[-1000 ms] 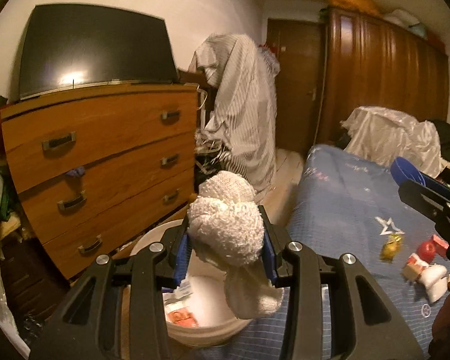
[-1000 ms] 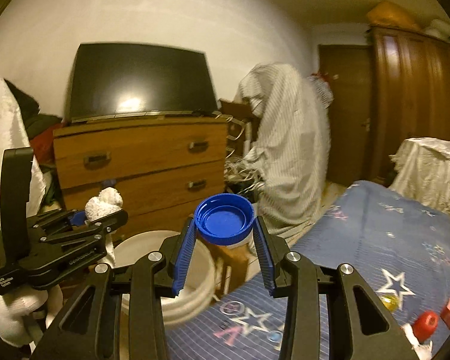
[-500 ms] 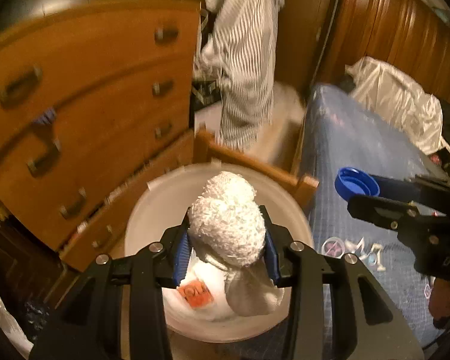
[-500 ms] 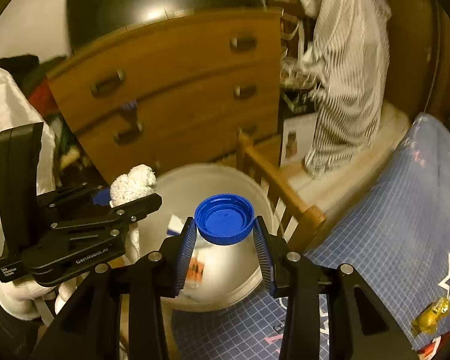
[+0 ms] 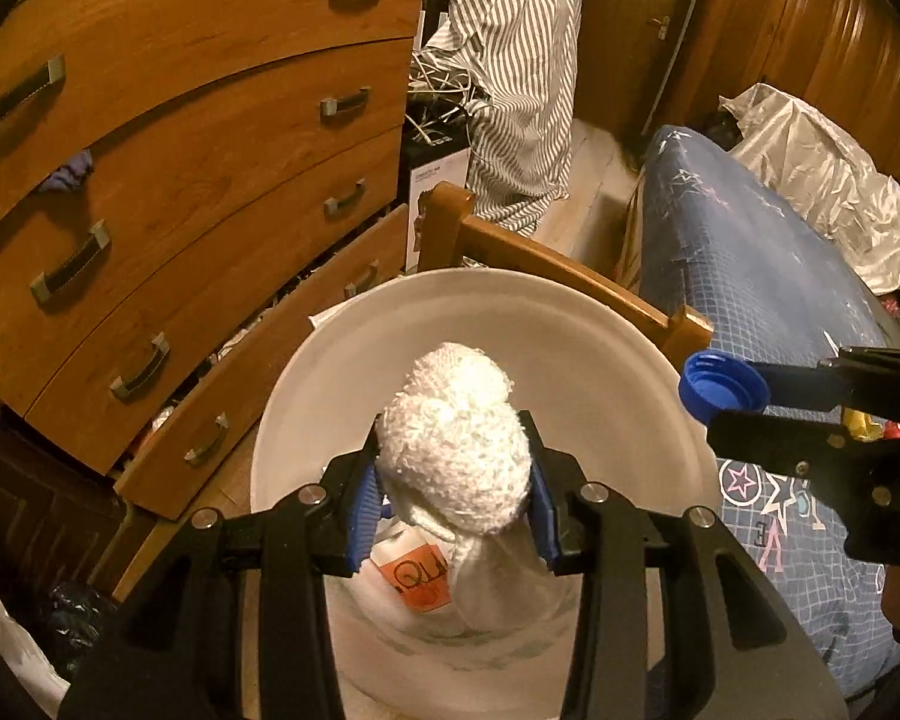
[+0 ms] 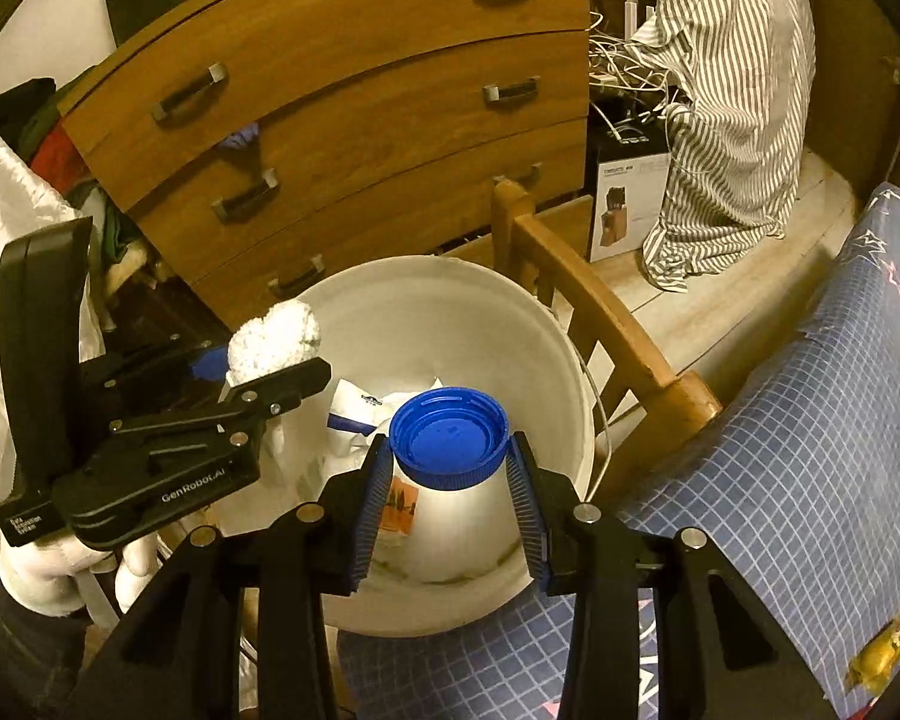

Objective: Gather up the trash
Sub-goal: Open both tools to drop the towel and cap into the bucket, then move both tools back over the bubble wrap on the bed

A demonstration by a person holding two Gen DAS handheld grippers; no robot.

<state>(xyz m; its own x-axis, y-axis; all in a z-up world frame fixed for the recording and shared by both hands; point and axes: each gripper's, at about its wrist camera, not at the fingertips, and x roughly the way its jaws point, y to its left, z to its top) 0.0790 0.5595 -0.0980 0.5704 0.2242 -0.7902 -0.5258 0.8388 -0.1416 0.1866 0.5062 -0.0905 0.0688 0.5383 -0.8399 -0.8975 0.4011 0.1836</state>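
Fluffy white wad (image 5: 456, 438), soft and light, squeezed in left tool (image 5: 453, 507); stiff blue cap (image 6: 448, 439) pinched by its rim in right tool (image 6: 448, 501), bucket (image 6: 564, 360) below both.

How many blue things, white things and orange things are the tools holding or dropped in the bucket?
Blue: 1, the cap in the right tool.
White: 2, the sock in the left tool and the wrapper in the bucket.
Orange: 1, the label in the bucket.
Total: 4
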